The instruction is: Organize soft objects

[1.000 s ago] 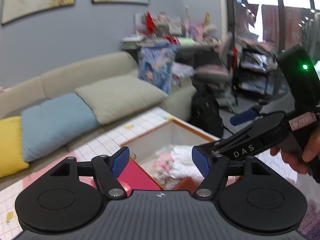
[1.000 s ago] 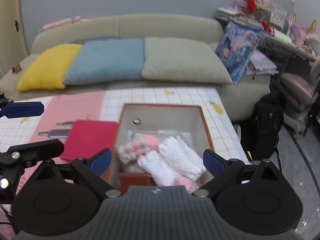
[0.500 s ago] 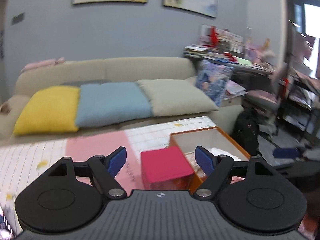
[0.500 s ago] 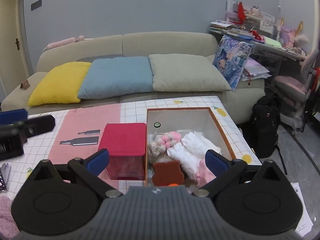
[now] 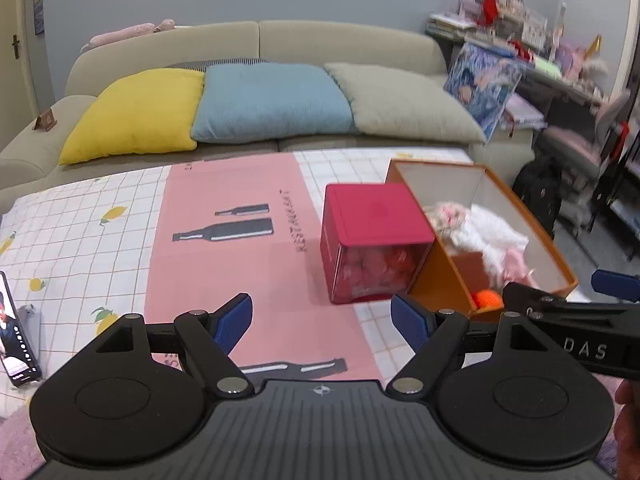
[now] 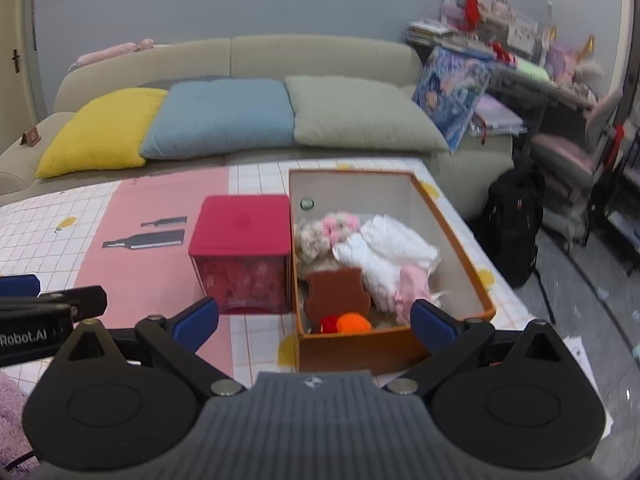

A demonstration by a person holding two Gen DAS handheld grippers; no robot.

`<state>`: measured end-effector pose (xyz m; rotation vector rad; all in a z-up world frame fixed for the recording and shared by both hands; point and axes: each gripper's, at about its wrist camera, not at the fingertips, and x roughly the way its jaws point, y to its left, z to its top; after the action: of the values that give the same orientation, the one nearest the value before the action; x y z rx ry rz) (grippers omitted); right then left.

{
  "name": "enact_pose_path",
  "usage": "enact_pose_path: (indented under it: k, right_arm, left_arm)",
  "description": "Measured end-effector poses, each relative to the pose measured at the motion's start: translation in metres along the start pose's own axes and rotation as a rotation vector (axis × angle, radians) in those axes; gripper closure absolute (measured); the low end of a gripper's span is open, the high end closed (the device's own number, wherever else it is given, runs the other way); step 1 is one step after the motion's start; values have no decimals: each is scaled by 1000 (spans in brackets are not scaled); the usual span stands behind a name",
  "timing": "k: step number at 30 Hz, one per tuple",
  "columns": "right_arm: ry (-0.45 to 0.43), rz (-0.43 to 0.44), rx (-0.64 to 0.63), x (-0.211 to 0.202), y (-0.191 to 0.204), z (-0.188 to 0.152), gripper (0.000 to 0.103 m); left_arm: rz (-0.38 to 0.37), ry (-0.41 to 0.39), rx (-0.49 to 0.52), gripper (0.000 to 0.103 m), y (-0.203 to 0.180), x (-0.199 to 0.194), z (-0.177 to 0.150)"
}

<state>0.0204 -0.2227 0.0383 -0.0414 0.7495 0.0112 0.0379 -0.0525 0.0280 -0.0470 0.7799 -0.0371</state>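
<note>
Behind the tablecloth (image 6: pixel 120 216), yellow, blue and grey cushions line a beige sofa (image 6: pixel 240 56). Left gripper (image 5: pixel 322 318) spread wide, empty, over the cloth; red box (image 6: pixel 242 252) stands touching the orange box (image 6: pixel 460 256) holding the soft objects (image 6: pixel 384 256). Right gripper (image 6: pixel 314 316) likewise spread, empty, before that box.

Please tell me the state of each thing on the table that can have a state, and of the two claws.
Orange box: open, no lid on it, soft toys inside.
Red box: closed, lid on, standing beside the orange box.
Phone: screen lit.
Left claw: open, nothing between its fingers.
Right claw: open, holding nothing.
</note>
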Motion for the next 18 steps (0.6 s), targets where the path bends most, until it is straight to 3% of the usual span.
enact_pose_path:
  k: [5,18]
  right_arm:
    - [57,-9,39,9,-5,-5,3]
    - [71,-7,47,12,-5,-5,3]
  left_arm:
    - [19,27,51,10,-9,0,-10]
    - [28,33,77,11,-10,-1,-8]
